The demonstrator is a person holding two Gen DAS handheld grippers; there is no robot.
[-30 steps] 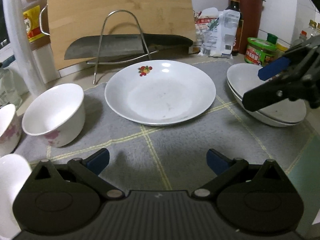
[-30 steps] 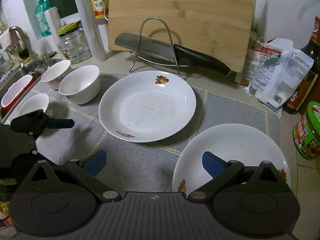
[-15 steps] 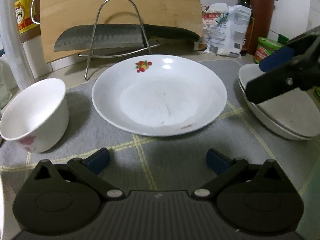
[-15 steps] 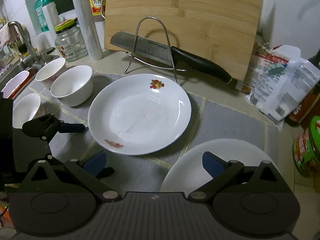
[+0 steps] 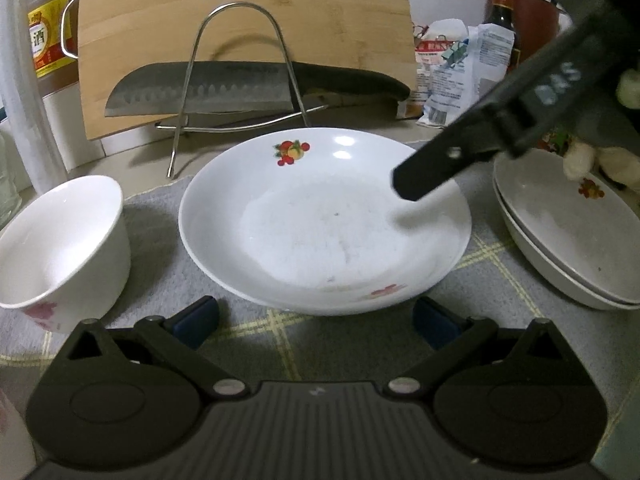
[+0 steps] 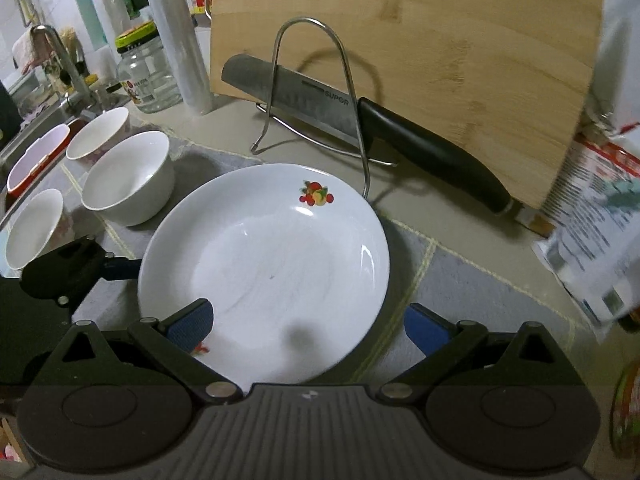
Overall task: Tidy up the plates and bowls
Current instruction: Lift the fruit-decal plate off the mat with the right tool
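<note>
The left gripper [image 5: 316,318] is spread wide and holds nothing; the near rim of the fruit-print plate [image 5: 324,224] lies just ahead, between its blue pads. The right gripper [image 6: 308,326] is equally wide and empty, its left pad [image 6: 190,324] over the plate's rim, its right pad over the grey mat [image 6: 460,280]. A white bowl [image 5: 60,248] stands left of the left gripper, stacked plates [image 5: 568,240] to its right.

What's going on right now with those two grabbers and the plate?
Left gripper open, at plate's near rim. Right gripper open, over the plate. Nothing held. Bowl and stacked plates flank it, apart.
</note>
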